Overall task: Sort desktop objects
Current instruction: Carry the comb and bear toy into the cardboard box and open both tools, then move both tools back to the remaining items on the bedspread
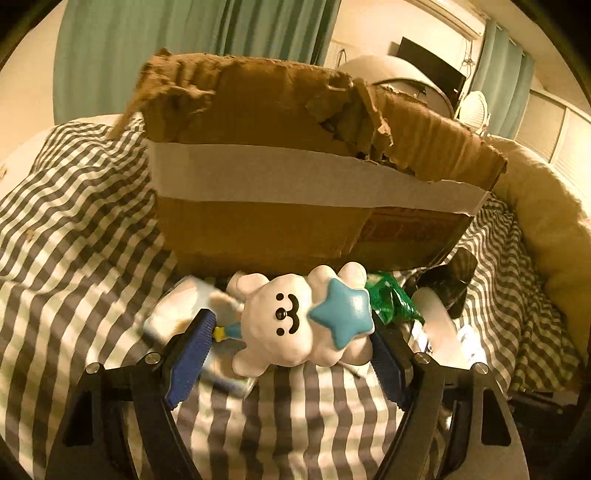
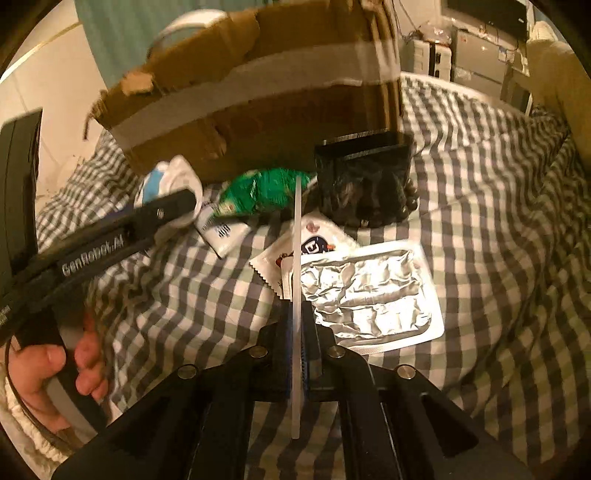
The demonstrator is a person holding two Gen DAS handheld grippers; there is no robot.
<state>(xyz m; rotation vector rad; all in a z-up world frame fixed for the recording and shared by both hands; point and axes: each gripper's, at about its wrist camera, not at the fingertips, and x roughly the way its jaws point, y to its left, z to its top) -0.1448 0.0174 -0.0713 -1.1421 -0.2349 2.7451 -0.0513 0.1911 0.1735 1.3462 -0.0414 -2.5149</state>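
Count: 1 cloud toy (image 1: 303, 325) clamped in my L gripper (image 1: 295, 336), 1 thin strip (image 2: 296, 295) pinched in R gripper (image 2: 297, 332), both angled down.

Warm yellow light over a checked bedcover (image 1: 74, 229), teal curtains (image 1: 155, 48) behind, cream wall (image 1: 384, 22), dark monitor (image 1: 432, 70) at the far right.

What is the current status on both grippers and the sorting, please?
Left gripper shut on white bear toy. Right gripper shut on thin white strip. Cardboard box ahead, path clear.
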